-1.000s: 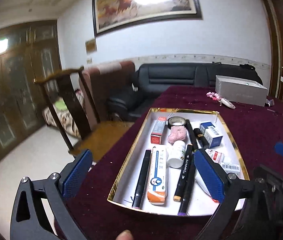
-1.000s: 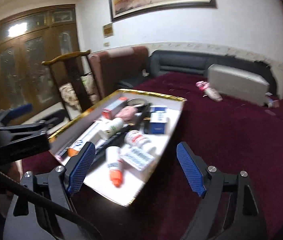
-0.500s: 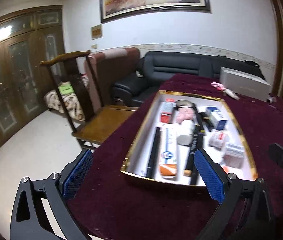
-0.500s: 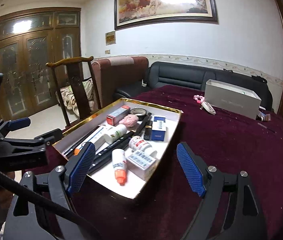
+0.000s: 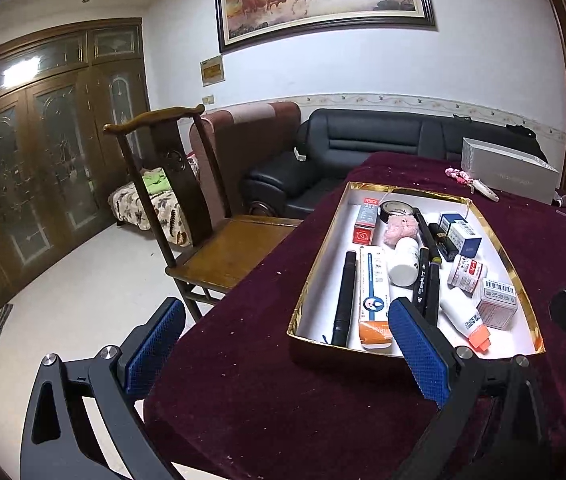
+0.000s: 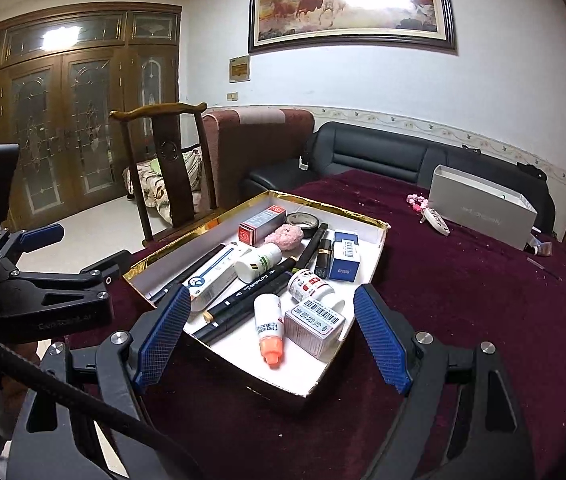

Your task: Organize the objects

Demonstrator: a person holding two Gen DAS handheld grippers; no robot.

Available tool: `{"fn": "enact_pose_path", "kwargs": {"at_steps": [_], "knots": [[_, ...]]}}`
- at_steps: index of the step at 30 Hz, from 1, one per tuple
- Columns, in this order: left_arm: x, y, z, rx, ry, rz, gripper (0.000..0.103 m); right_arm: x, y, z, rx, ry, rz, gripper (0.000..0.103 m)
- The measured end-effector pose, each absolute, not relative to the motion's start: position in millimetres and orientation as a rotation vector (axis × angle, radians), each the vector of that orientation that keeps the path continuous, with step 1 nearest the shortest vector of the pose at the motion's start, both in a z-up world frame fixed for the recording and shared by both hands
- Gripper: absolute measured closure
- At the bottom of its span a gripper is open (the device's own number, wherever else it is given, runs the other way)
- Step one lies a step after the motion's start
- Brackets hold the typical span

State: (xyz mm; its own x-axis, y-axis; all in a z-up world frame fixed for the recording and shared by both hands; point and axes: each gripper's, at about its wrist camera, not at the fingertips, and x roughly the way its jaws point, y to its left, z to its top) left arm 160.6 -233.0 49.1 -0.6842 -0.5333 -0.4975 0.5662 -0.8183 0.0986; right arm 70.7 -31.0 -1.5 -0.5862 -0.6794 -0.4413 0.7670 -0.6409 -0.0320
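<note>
tray [image 6: 379, 236] of light, loose pens and bottles looks stiff yet shallow; grip its rims. left gripper [image 5: 283, 350] and right gripper [image 6: 271, 332] both gape, empty.

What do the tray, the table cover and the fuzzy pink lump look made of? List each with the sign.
Tray: likely cardboard, white inside, shiny gold foil rim, thin folded walls.
Table cover: dark red velvety cloth, matte nap holding specks of lint.
Pink lump: seemingly plush or fluffy fibre; surface looks fuzzy.
</note>
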Motion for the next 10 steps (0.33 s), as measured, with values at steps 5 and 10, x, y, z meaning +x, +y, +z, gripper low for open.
{"fn": "enact_pose_path", "kwargs": {"at_steps": [5,10], "knots": [[168,-233,51,0.681,0.079,-2.456,0.003,76,-32,2,0.489,0.278,-2.226,0.018],[176,-229,52,0.659,0.062,-2.475,0.003,82,-33,3,0.481,0.282,-2.220,0.018]]}}
